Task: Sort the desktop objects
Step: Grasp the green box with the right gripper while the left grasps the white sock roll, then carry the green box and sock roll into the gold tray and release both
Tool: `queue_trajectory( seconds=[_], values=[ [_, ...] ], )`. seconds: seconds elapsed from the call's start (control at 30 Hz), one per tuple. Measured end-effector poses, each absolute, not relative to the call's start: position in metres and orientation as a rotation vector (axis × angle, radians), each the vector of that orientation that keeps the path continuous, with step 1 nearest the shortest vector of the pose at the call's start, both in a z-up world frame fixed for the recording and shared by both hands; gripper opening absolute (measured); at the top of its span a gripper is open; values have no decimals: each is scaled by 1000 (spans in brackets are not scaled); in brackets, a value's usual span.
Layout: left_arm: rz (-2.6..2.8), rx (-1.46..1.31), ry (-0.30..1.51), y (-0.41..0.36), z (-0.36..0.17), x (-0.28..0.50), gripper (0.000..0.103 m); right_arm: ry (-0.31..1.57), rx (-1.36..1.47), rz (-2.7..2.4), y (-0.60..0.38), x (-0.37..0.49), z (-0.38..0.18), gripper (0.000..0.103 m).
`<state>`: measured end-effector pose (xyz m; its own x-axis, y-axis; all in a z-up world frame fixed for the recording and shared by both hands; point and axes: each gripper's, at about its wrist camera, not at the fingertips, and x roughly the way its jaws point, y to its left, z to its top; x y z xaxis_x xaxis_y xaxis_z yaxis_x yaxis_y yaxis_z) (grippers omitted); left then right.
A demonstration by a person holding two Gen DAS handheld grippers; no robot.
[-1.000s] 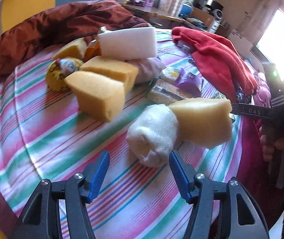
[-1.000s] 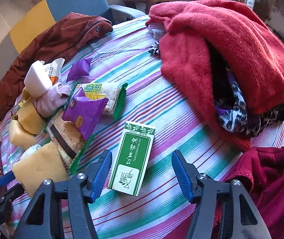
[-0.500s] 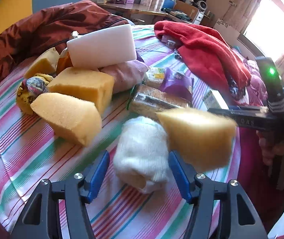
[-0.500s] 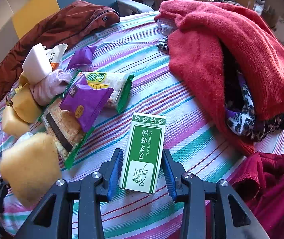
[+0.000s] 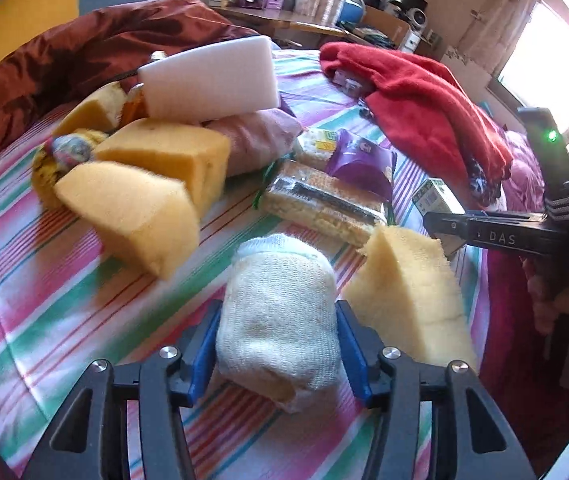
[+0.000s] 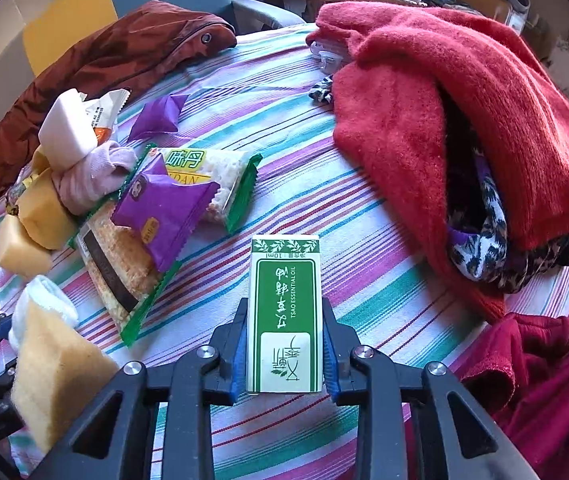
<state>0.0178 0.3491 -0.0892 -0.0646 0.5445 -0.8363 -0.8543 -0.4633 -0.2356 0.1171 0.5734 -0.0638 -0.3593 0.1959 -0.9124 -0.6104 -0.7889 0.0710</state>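
Note:
My left gripper (image 5: 278, 350) is shut on a rolled white sock (image 5: 280, 320) lying on the striped tablecloth (image 5: 44, 292); a yellow sponge wedge (image 5: 408, 296) leans at its right. My right gripper (image 6: 284, 344) is shut on a green and white essential oil box (image 6: 285, 312), whose end also shows in the left wrist view (image 5: 432, 200). Snack packs lie between the views: a purple packet (image 6: 164, 216), a green-edged cracker pack (image 6: 120, 276) and a rice cracker pack (image 6: 212, 180). The sock (image 6: 40, 304) and wedge (image 6: 52, 376) show at the right wrist view's lower left.
Yellow sponge blocks (image 5: 136, 208), a white foam block (image 5: 212, 80) and a pink sock (image 5: 256, 140) are piled at the left. A red sweater (image 6: 464, 120) over patterned cloth covers the right. A brown jacket (image 6: 104, 64) lies at the far edge. A dark red garment (image 6: 536, 380) hangs at the near right.
Both grippers moved forward and closed: the left onto the white sock, the right onto the green box. The yellow wedge shifted to the sock's right.

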Motion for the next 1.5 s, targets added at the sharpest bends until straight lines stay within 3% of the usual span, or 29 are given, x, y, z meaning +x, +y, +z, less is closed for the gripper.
queue_trajectory(
  seconds=[0.67,0.83,1.17,1.5],
  values=[
    [1947,-1116,177,248,-38,17,55,472,-1209,2422,540,113,-28,30],
    [2016,-1091,140,219,-22,16,55,547,-1172,2498,526,114,-15,30],
    [2263,-1106,8,105,-4,7,55,502,-1190,2868,395,72,37,30],
    [2550,-1234,-119,-21,-23,-12,55,431,-1446,3135,248,19,30,30]
  ],
)
